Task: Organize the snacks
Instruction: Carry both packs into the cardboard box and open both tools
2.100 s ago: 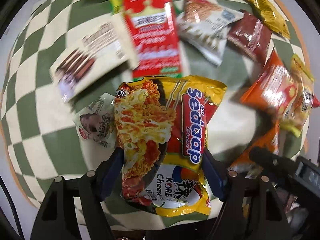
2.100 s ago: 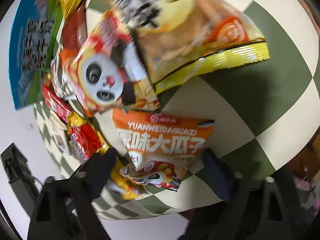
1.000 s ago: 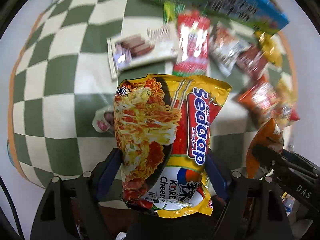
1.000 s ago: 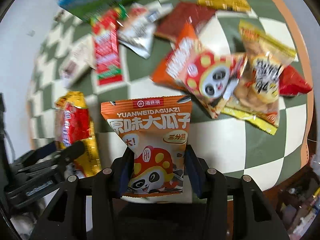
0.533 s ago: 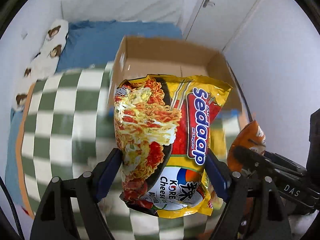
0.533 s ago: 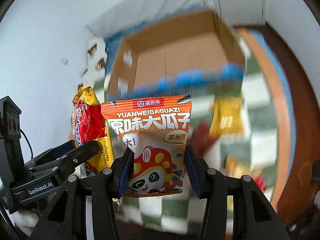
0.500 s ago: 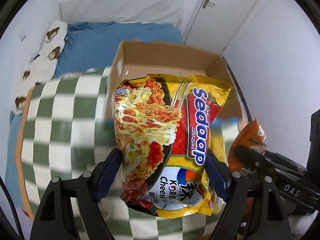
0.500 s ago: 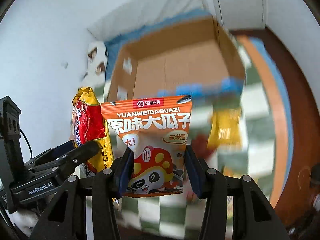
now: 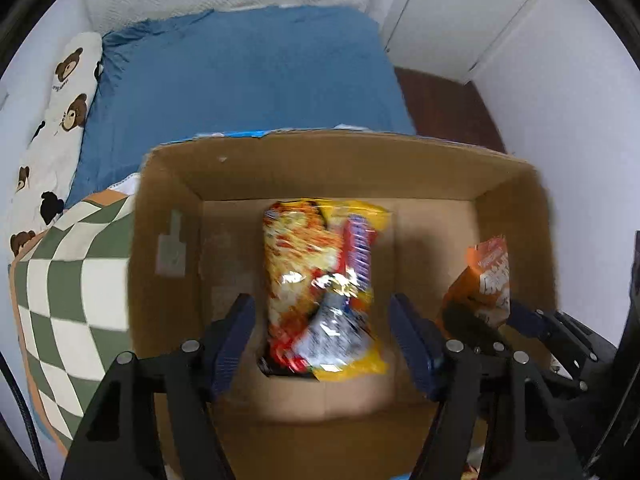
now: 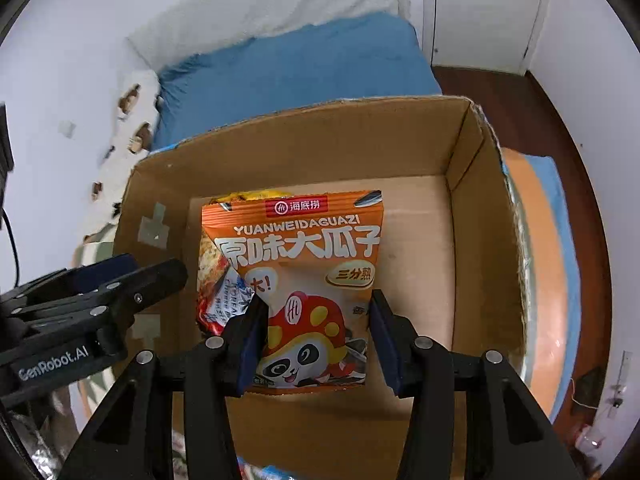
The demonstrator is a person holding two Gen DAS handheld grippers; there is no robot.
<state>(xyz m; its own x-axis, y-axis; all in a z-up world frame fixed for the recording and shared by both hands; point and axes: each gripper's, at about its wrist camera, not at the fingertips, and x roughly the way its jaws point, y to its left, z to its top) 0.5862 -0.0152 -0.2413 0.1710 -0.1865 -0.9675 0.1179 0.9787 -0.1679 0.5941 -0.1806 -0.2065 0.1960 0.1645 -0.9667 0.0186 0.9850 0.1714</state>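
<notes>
An open cardboard box fills the left wrist view. A yellow and red noodle packet, blurred, is inside it between the spread fingers of my left gripper, which is open over the box. My right gripper is shut on an orange sunflower seed packet with a panda print and holds it over the box. The noodle packet shows behind it. The seed packet also shows at the right in the left wrist view.
A green and white checkered cloth lies left of the box. A bed with a blue sheet and a bear-print pillow stands behind it. White doors and a brown floor are to the right.
Both grippers swung from the snack pile on the checkered cloth to above the box. My left gripper opened and the noodle packet dropped into the box. The right still holds the seed packet.
</notes>
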